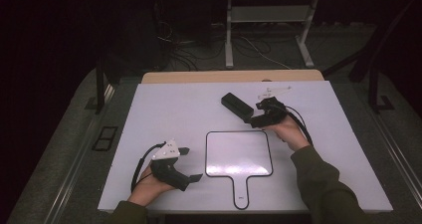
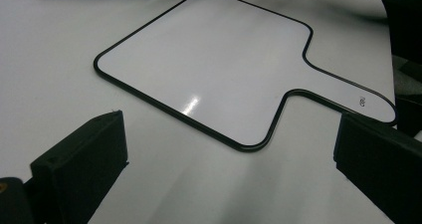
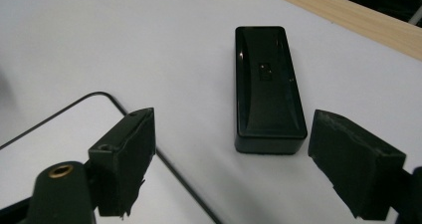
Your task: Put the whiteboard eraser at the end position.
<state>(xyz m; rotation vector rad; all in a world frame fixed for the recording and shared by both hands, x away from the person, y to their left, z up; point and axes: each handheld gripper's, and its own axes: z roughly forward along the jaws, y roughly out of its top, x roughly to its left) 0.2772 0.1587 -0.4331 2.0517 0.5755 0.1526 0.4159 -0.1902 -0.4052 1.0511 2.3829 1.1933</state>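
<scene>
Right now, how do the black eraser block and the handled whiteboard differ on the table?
The black eraser block is solid black and thick, standing up from the table; the handled whiteboard is white with a thin black rim and lies flat as a sheet. The block is much smaller, and a plain oblong, while the board has a handle pointing toward the person. The block lies just ahead of the open right claw; the board lies between the two hands. Both rest untouched on the white table.

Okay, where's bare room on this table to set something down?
Bare: the far-left stretch of the table beyond the left gripper, and the right edge past the right gripper. Crowded: around the eraser and whiteboard paddle.
</scene>
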